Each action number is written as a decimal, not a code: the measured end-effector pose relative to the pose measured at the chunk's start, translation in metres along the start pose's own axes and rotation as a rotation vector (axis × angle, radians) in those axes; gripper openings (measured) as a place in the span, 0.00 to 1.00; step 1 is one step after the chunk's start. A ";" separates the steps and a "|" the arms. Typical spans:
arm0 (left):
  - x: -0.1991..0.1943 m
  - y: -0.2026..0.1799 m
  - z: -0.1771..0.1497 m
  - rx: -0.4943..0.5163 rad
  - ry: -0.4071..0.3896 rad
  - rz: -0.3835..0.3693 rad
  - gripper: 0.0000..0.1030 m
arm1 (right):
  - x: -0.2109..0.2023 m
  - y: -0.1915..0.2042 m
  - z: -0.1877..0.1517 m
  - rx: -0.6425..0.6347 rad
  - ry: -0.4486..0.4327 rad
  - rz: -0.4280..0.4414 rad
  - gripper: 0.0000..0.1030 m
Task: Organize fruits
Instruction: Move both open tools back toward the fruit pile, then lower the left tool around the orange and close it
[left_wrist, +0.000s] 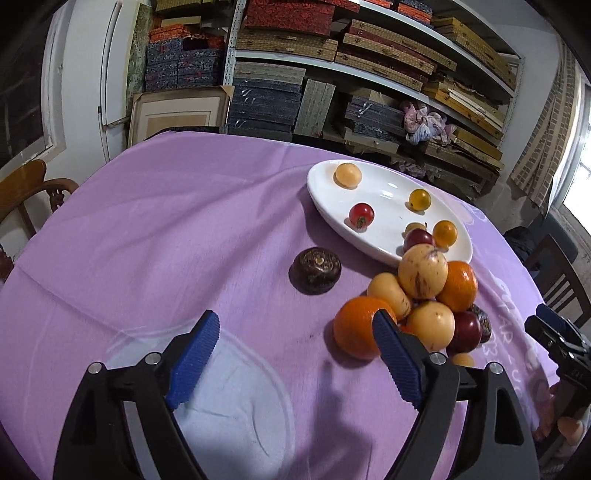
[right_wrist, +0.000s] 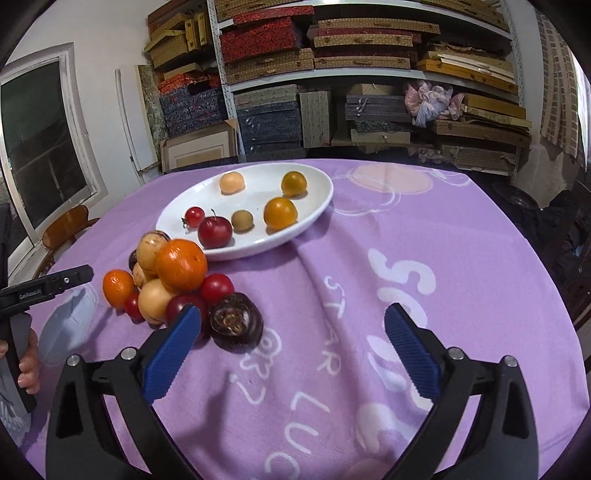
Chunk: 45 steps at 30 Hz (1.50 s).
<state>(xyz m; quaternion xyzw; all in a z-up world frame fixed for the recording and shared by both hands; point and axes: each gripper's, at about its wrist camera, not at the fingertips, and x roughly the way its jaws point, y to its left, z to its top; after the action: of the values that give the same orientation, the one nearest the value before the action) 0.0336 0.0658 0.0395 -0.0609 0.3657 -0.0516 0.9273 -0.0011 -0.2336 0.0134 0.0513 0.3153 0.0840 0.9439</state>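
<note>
Purple cloth (right_wrist: 369, 229) covers our table; our left gripper (left_wrist: 295, 354) and right gripper (right_wrist: 291, 350) both gape wide, holding nothing. The fruit pile (right_wrist: 170, 280) sits just beside the white dish (right_wrist: 317, 206), which holds six small fruits.

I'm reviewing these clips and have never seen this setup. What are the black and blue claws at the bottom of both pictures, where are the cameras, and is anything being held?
There is no robot here. A person holds a hand-operated two-finger gripper in each hand, and each carries a wide-angle camera looking forward along its blue fingers. One picture is from the left gripper, the other from the right gripper. Both stand open and hold nothing. On the purple tablecloth sits a white oval plate with six small fruits in it, among them a red cherry tomato. Beside the plate lies a pile of fruit including oranges, not yet sorted. A dark round fruit lies apart from the pile.
</note>
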 end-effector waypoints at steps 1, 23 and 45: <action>-0.003 -0.005 -0.005 0.020 -0.014 0.003 0.83 | 0.000 -0.003 0.001 0.011 -0.001 0.013 0.95; 0.028 -0.050 -0.011 0.212 0.011 0.127 0.96 | 0.006 -0.046 0.003 0.229 0.037 0.101 0.96; 0.027 0.006 -0.009 0.070 0.088 0.075 0.96 | 0.010 -0.042 0.002 0.216 0.051 0.106 0.96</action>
<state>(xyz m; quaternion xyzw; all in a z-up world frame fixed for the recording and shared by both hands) 0.0471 0.0676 0.0136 -0.0123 0.4059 -0.0324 0.9133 0.0135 -0.2732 0.0029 0.1673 0.3433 0.1008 0.9187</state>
